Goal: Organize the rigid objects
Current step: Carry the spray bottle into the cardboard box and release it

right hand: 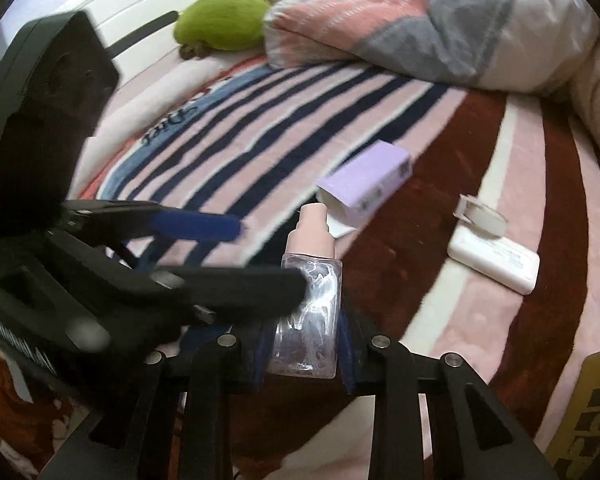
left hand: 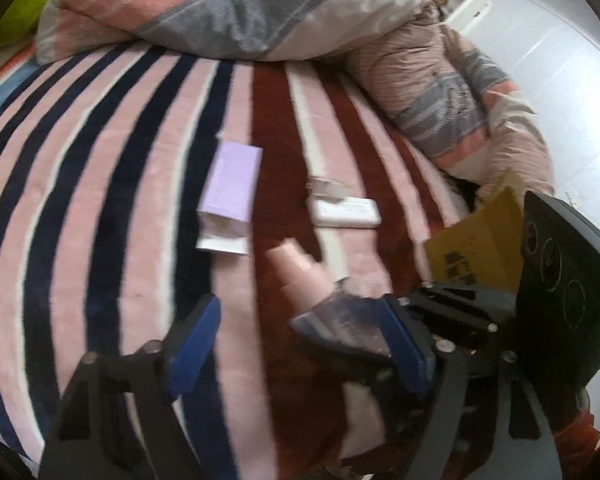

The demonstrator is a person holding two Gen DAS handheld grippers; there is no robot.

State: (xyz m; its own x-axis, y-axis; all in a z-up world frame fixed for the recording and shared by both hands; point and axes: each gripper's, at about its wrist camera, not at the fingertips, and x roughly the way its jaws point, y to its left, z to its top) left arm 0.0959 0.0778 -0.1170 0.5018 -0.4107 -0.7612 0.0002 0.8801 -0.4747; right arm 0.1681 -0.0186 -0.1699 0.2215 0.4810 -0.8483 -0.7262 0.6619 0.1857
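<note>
We see a clear, squarish bottle [right hand: 307, 320] with a pale pink pump cap, pinched between our right gripper's [right hand: 305, 354] blue fingers above the striped blanket [right hand: 260, 120]. Our left gripper [left hand: 296, 344], fingers spread, holds nothing. Farther off lie a lilac box [right hand: 365, 178] and a white case [right hand: 493, 260].

**Soft daylight, smeared frames**

Even, fairly dim light, brightest off the white wall [left hand: 555, 60]; shadows faint. Both fisheye views bend the bed [left hand: 100, 200] stripes and go black at the corners. Motion blur smears the left gripper [right hand: 236, 256] and the bottle [left hand: 300, 276].
</note>
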